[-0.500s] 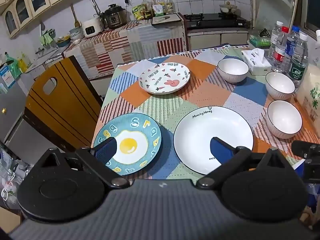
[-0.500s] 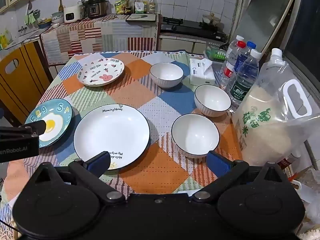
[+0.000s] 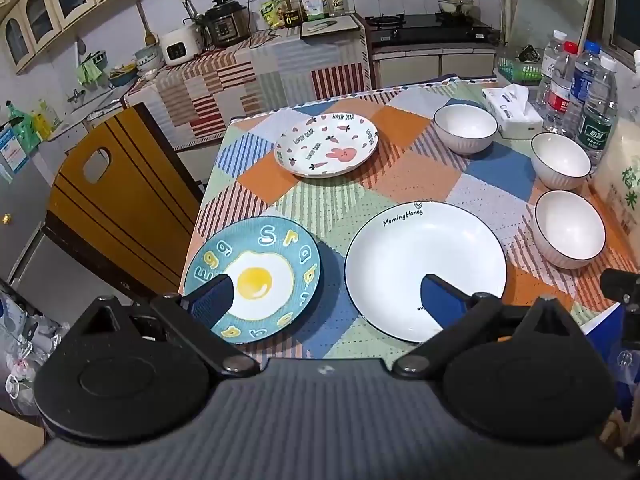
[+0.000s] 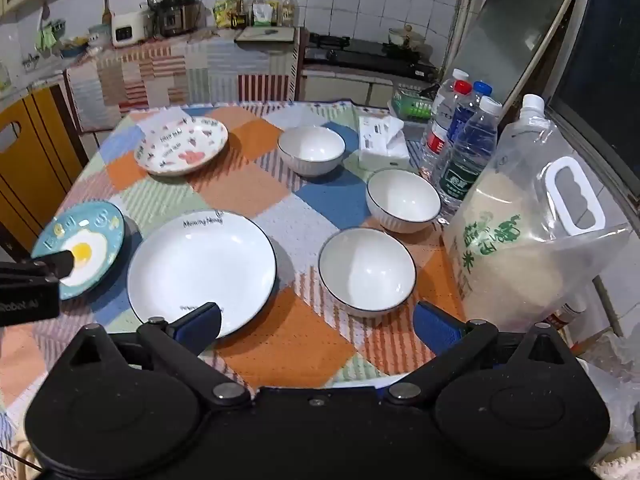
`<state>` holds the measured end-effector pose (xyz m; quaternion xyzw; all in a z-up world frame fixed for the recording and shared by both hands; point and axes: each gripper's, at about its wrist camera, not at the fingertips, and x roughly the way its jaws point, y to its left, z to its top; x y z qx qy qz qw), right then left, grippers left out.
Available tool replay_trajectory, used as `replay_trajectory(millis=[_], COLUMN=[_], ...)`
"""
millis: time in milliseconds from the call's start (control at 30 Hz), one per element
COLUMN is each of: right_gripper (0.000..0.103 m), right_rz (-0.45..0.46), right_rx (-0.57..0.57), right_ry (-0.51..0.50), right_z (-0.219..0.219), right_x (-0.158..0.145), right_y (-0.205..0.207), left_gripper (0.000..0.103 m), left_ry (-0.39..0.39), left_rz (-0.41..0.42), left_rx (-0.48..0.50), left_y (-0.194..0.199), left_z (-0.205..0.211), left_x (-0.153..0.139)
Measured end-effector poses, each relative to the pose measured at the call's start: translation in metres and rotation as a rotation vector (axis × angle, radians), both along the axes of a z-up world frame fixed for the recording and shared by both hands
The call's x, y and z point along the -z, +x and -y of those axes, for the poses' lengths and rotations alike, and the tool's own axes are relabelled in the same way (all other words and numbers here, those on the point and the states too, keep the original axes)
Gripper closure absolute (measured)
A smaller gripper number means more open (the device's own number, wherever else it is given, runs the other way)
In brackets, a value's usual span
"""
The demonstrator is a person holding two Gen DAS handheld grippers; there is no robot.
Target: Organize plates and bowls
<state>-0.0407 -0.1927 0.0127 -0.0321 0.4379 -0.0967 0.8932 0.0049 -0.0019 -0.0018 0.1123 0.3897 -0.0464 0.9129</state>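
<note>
Looking down over both tools, I judge the sorting not yet begun: nothing is stacked. My left gripper (image 3: 324, 300) hovers with its jaws spread wide and holding nothing; one fingertip hangs over the blue egg plate (image 3: 252, 278), the other over the big white plate (image 3: 426, 270), and the gap between the two plates lies midway between the jaws. My right gripper (image 4: 318, 320) is likewise wide open and empty, with the nearest white bowl (image 4: 367, 270) just ahead between its jaws and the white plate ahead of its left jaw. Further ahead sit a second bowl (image 4: 402, 198) and a third bowl (image 4: 311, 150), each apart from the others, and beyond the left jaws a rabbit plate (image 3: 326, 144) stands alone. Left to do, as I read it: three plates into one pile, three bowls into another.

The bench (image 4: 280, 344) wears a patchwork cloth in orange, blue and green. Off to the right of the right jaws stand water bottles (image 4: 464, 148), a tissue pack (image 4: 380, 140) and a large clear bag, probably rice (image 4: 520, 248). Behind is a tiled kitchen with a stove and cookers.
</note>
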Motion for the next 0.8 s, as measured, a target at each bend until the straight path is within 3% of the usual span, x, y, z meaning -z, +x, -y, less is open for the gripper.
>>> replay_trajectory(millis=[400,800], right_gripper=[0.000,0.000], right_rz=[0.008,0.000], right_rx=[-0.040,-0.018], right_ry=[-0.039,-0.027], right_z=[-0.004,0.008], right_x=[-0.009,-0.015], right_y=[-0.004,-0.004], left_gripper=[0.001,0.001], left_ry=[-0.014,-0.114], left_rz=[-0.019,-0.127], left_rx=[-0.008,-0.043], left_y=[0.004,0.018], left_z=[-0.002,-0.004], left_x=[0.003,0.006])
